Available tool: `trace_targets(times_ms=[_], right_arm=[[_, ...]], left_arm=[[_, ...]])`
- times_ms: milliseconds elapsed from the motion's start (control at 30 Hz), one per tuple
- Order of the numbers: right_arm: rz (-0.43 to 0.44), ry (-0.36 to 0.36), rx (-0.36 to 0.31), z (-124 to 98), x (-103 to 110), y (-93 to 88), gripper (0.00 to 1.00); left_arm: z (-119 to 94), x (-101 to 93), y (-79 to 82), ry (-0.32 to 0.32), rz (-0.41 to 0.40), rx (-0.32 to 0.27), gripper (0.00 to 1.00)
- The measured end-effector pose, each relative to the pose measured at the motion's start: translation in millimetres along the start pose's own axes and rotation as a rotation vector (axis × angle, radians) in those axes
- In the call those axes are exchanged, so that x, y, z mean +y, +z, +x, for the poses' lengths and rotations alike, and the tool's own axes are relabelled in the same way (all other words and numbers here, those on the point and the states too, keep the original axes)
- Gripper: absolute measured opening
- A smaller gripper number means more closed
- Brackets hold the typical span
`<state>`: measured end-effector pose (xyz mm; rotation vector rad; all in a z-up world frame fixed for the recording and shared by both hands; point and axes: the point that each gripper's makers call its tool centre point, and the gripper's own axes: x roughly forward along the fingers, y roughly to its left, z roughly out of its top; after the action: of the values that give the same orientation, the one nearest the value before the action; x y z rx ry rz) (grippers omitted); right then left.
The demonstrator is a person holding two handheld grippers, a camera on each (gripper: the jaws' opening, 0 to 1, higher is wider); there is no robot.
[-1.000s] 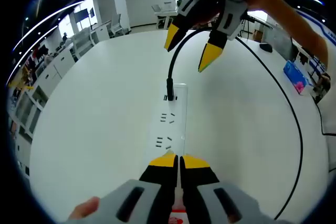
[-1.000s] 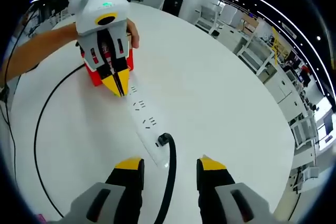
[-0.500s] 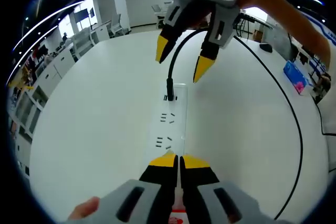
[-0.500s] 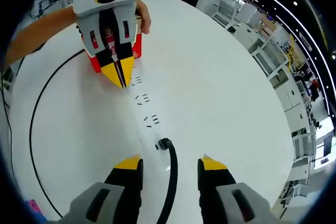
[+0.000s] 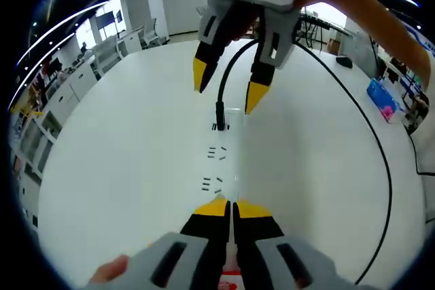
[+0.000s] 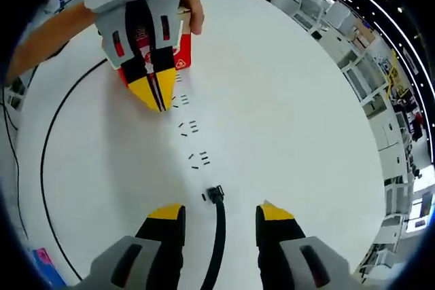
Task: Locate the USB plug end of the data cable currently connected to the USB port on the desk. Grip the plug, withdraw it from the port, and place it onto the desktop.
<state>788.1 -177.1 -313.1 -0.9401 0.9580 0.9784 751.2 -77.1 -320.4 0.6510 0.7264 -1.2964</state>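
Note:
A white power strip (image 5: 228, 165) lies on the white round table (image 5: 122, 140). A black USB plug (image 5: 219, 116) stands in the strip's far end, and its black cable (image 5: 234, 66) rises between the open fingers of my right gripper (image 5: 225, 93). In the right gripper view the plug (image 6: 215, 193) sits just ahead of that gripper (image 6: 221, 212), with the cable (image 6: 217, 242) running back between its yellow fingertips (image 6: 167, 212). My left gripper (image 5: 231, 206) is shut, its tips resting on the near end of the strip. It also appears across the strip (image 6: 194, 144), as the left gripper (image 6: 158, 98).
A red box (image 6: 182, 58) sits under the left gripper, beside a person's hand (image 6: 194, 17). The long cable loops wide over the table (image 5: 384, 161). A blue packet (image 5: 382, 98) lies near the table's edge. Desks and chairs (image 5: 102, 49) stand beyond the table.
My right gripper has come down closer to the plug, staying open with the cable between its fingers. The left gripper has not moved.

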Motion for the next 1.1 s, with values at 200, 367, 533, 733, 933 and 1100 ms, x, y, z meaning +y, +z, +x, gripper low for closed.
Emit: trace_targets(times_ms=[200,367,533,733,933,1100], right_arm=[[-0.053,0.016,0.017,4,8,3.4,0.44],[-0.089,0.035,0.023,6,13,7.2,0.44],[-0.155,0.052,0.068,8,20,2.8,0.45],[-0.235,0.075,0.104,9,32,-0.5,0.45],[-0.284,0.098,0.137,12,37,-2.7,0.44],[-0.295,0.106,0.148,11,38,-4.1,0.43]], left_arm=[[1,-0.3,0.4,0.000,0.000,-0.001,0.03],[1,-0.6,0.5,0.000,0.000,-0.001,0.03],[2,-1.5,0.6,0.000,0.000,-0.001,0.03],[2,-2.0,0.3,0.000,0.000,-0.001,0.03],[2,-2.5,0.3,0.000,0.000,-0.001,0.03],[2,-2.4,0.5,0.000,0.000,-0.001,0.03]])
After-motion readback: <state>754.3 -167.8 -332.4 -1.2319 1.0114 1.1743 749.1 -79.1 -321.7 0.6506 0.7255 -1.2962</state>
